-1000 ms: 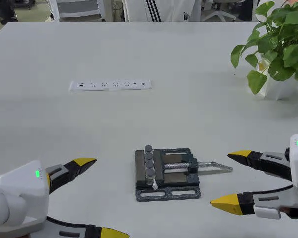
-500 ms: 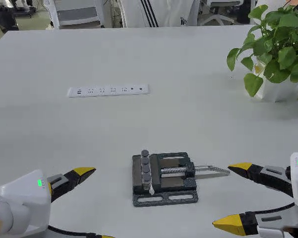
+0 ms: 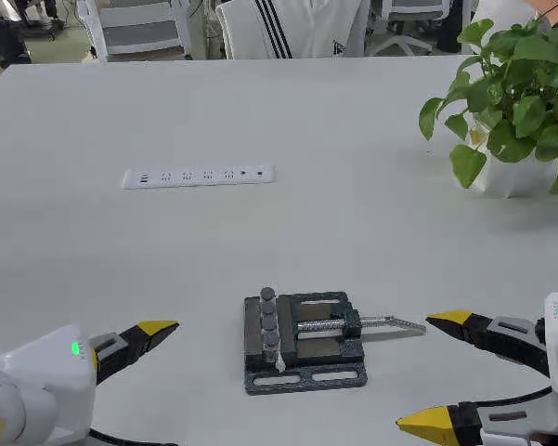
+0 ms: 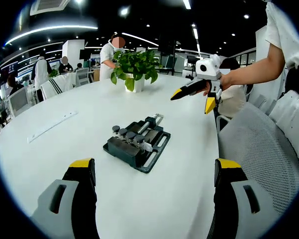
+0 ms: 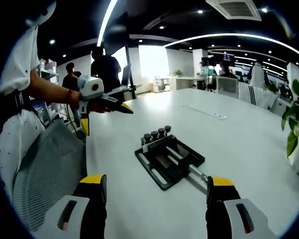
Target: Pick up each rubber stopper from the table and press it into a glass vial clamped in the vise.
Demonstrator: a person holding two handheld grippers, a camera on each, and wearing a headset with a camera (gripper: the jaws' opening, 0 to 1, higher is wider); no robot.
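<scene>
Holding your left hand-held gripper (image 4: 154,167) and right hand-held gripper (image 3: 434,370) apart and empty, you flank the vise (image 3: 302,342), lower centre on the bench (image 3: 353,139). Its four vials (image 3: 269,325) look stoppered already; next, check each stopper (image 3: 267,294) sits flush.

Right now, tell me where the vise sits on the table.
In the head view the vise sits low at centre on the table, nearer than the power strip, its handle pointing toward the right gripper.
</scene>
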